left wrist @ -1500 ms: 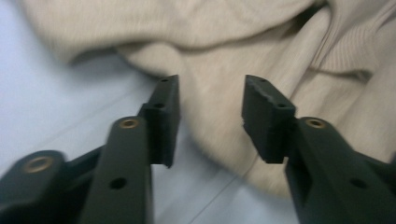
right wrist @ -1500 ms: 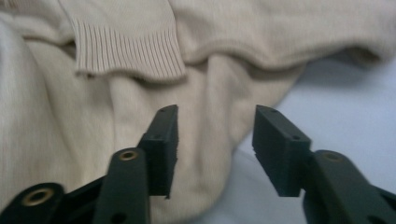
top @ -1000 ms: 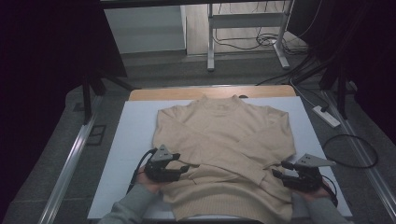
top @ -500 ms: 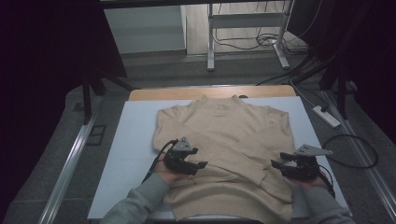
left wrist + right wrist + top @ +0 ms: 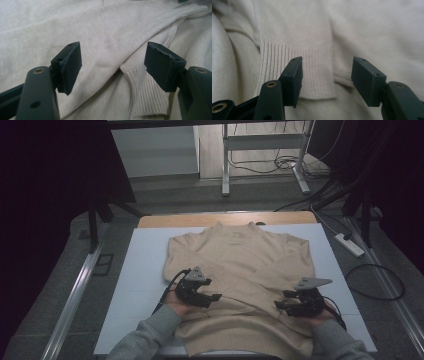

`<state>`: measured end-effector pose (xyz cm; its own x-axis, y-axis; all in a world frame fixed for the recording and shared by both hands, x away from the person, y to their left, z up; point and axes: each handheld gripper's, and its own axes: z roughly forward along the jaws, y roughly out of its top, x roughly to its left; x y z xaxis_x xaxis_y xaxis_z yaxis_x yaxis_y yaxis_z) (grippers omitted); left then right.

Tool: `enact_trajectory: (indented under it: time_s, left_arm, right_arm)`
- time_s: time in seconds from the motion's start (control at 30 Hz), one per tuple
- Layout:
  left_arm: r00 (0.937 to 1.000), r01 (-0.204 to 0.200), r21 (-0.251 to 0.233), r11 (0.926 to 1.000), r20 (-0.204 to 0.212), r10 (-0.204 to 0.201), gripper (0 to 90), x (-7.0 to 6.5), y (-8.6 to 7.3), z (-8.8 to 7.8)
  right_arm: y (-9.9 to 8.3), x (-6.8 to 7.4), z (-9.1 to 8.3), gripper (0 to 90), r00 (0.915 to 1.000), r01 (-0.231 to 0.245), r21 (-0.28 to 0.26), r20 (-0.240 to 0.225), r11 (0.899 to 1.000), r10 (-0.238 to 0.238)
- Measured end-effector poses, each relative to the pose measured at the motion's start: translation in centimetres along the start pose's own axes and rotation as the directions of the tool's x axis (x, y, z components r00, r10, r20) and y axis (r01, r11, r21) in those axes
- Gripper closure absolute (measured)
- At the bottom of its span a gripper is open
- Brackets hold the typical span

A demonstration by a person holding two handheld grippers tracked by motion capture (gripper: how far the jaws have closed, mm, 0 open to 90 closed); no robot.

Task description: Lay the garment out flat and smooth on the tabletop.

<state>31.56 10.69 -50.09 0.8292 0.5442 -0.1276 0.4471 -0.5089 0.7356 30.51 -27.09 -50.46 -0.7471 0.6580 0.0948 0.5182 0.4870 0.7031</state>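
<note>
Near the desk's front edge, left gripper [image 5: 209, 298] just released, right gripper [image 5: 284, 305] just spread, both over the folded sweater [image 5: 240, 265], gripping nothing.

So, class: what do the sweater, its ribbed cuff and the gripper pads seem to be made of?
Sweater: soft beige knit, likely wool or cotton blend; fine matte stitch rows.
Cuff: same yarn, ribbed; raised vertical ridges.
Pads: black, matte, probably rubber or foam; rough-cut edges.

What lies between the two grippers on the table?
In the high view, only the beige sweater lies between the left gripper and the right gripper, with its sleeves folded across.
</note>
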Motion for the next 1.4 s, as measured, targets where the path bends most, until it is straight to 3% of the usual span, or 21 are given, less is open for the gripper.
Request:
enact_trajectory:
  time_s: [0.1,0.2,0.27,0.33,0.43,0.5,0.6,0.7,0.83,0.97,1.0,1.03,1.07,1.1,1.13,1.27,1.37,1.4]
  left_arm:
    - [1.0,0.007,-0.001,1.0,-0.003,-0.007,29.4,0.1,-0.3,-0.2]
    - [0.9999,0.013,-0.005,0.9999,-0.007,-0.013,29.4,0.3,-0.7,-0.7]
    - [0.9998,0.016,-0.007,0.9999,-0.011,-0.016,29.3,0.4,-1.0,-1.1]
    - [0.9996,0.024,-0.02,0.9995,-0.013,-0.024,29.4,0.5,-1.4,-1.7]
    - [0.9991,0.037,-0.04,0.9985,-0.021,-0.038,29.4,0.8,-1.9,-2.8]
    - [0.9984,0.049,-0.054,0.9973,-0.025,-0.051,29.4,1.1,-2.1,-3.2]
    - [0.9975,0.062,-0.067,0.9959,-0.029,-0.064,29.4,1.4,-2.3,-3.7]
    - [0.9968,0.067,-0.084,0.9942,-0.037,-0.07,29.4,1.6,-2.5,-4.2]
    - [0.9942,0.09,-0.101,0.9908,-0.05,-0.095,29.6,2.3,-2.9,-4.7]
    - [0.9911,0.117,-0.11,0.987,-0.05,-0.123,29.7,3.0,-3.3,-4.9]
    - [0.9909,0.12,-0.108,0.9869,-0.049,-0.126,29.7,3.0,-3.4,-4.9]
    - [0.9908,0.12,-0.106,0.9871,-0.051,-0.126,29.7,3.0,-3.4,-4.9]
    - [0.9907,0.121,-0.104,0.9872,-0.05,-0.127,29.7,3.0,-3.4,-4.8]
    - [0.9917,0.114,-0.097,0.9888,-0.048,-0.119,29.7,2.9,-3.4,-4.6]
    - [0.9922,0.112,-0.094,0.9892,-0.045,-0.116,29.7,2.8,-3.4,-4.5]
    - [0.996,0.085,-0.067,0.9941,-0.024,-0.086,29.6,2.2,-3.2,-3.9]
    - [0.9969,0.077,-0.049,0.9958,-0.012,-0.078,29.2,1.8,-3.0,-3.4]
    - [0.9969,0.078,-0.043,0.996,-0.006,-0.078,29.2,1.7,-3.0,-3.2]
  right_arm:
    - [0.0,0.3,1.0,46.7,0.9999,0.002,0.062,-0.01,0.998,-0.001]
    - [0.0,0.5,1.0,64.3,0.999,-0.018,0.091,-0.039,0.996,0.022]
    - [-0.1,0.7,1.0,74.0,0.9993,-0.011,0.101,-0.034,0.995,0.015]
    - [0.0,0.7,0.7,80.6,0.9987,-0.01,0.087,-0.05,0.996,0.015]
    - [1.1,0.6,0.5,82.6,0.9965,-0.017,0.055,-0.081,0.998,0.022]
    - [2.6,0.8,0.4,83.2,0.9921,-0.033,0.003,-0.121,0.999,0.033]
    - [5.2,2.2,1.5,83.4,0.9856,-0.012,-0.039,-0.169,0.999,0.005]
    - [7.7,4.5,3.9,83.6,0.9707,0.036,-0.057,-0.235,0.998,-0.049]
    - [10.1,8.9,7.0,83.8,0.9388,0.132,-0.078,-0.31,0.988,-0.15]
    - [10.3,12.7,9.1,83.5,0.9035,0.196,-0.087,-0.371,0.977,-0.215]
    - [10.1,13.3,9.4,82.6,0.8993,0.221,-0.081,-0.369,0.972,-0.235]
    - [9.9,13.6,9.5,80.0,0.8942,0.244,-0.079,-0.367,0.967,-0.256]
    - [9.7,13.7,9.4,70.8,0.8901,0.255,-0.089,-0.367,0.963,-0.27]
    - [9.6,13.5,9.0,63.4,0.8918,0.25,-0.105,-0.362,0.963,-0.271]
    - [9.5,13.0,8.1,56.6,0.9049,0.233,-0.132,-0.333,0.963,-0.265]
    - [8.8,10.0,4.4,51.0,0.941,0.174,-0.193,-0.257,0.966,-0.221]
    - [6.9,6.6,1.9,49.5,0.9738,0.126,-0.195,-0.163,0.973,-0.158]
    - [6.4,5.9,1.5,48.9,0.9796,0.112,-0.193,-0.143,0.975,-0.141]
